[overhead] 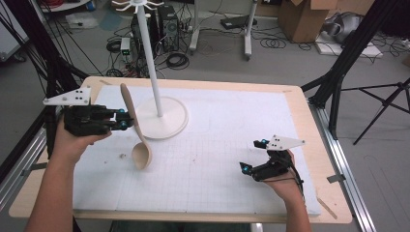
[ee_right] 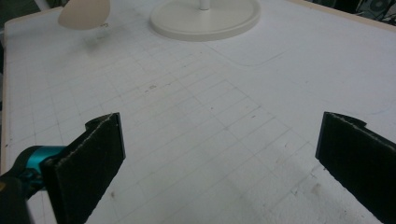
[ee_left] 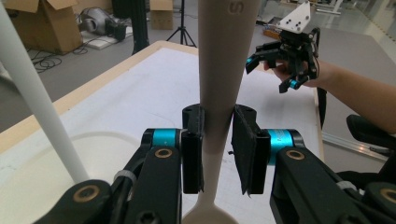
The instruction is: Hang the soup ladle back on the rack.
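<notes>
White padded table [overhead: 232,145] holds a tall hook stand [overhead: 153,63]. Left gripper [overhead: 126,120] clamps a wooden spoon [overhead: 137,130] mid-handle, bowl hanging just above the mat; right gripper [overhead: 252,159] waits wide open. Lifting should go straight and slowly, keeping the spoon clear of the pole.

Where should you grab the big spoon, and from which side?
Grab the spoon on its long flat handle, about halfway up, where the left gripper already clamps it from the table's left side. The handle there is narrow enough to fit between the pads, which press on it from two opposite sides. The bowl, hanging at the bottom, is wide and round, so it would likely slip.
</notes>
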Available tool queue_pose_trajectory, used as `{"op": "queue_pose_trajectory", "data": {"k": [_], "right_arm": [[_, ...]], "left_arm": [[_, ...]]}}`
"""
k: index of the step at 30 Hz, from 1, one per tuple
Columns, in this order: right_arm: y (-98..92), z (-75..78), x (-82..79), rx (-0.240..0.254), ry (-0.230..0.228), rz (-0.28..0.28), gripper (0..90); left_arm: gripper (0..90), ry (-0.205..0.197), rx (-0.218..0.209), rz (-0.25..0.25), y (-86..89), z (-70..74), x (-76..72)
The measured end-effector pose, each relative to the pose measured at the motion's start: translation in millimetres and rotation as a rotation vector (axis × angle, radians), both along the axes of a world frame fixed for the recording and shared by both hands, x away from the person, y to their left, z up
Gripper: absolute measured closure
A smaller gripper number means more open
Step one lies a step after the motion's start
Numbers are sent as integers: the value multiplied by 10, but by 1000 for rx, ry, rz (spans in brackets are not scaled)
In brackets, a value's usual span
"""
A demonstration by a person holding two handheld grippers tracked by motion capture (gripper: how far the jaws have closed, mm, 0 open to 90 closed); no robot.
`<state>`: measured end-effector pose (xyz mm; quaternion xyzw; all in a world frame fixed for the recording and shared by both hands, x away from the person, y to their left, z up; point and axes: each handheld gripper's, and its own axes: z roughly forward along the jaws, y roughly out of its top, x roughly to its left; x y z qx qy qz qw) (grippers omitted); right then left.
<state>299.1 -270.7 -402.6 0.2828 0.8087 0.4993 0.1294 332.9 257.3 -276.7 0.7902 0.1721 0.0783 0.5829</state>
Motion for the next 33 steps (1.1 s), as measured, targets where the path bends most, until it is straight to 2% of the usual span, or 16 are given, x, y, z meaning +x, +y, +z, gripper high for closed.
{"op": "queue_pose_trajectory", "data": {"k": [10, 15, 23, 33], "right_arm": [[-3, 0, 2, 2, 2, -1, 3], [2, -3, 5, 2, 5, 0, 3], [-6, -3, 10, 7, 2, 2, 3], [-13, -2, 15, 15, 3, 3, 4]], "left_arm": [[738, -19, 17, 34, 94, 375, 128], [738, -22, 43, 63, 110, 526, 239], [738, -5, 67, 97, 124, 676, 466], [738, 4, 80, 133, 146, 845, 671]]}}
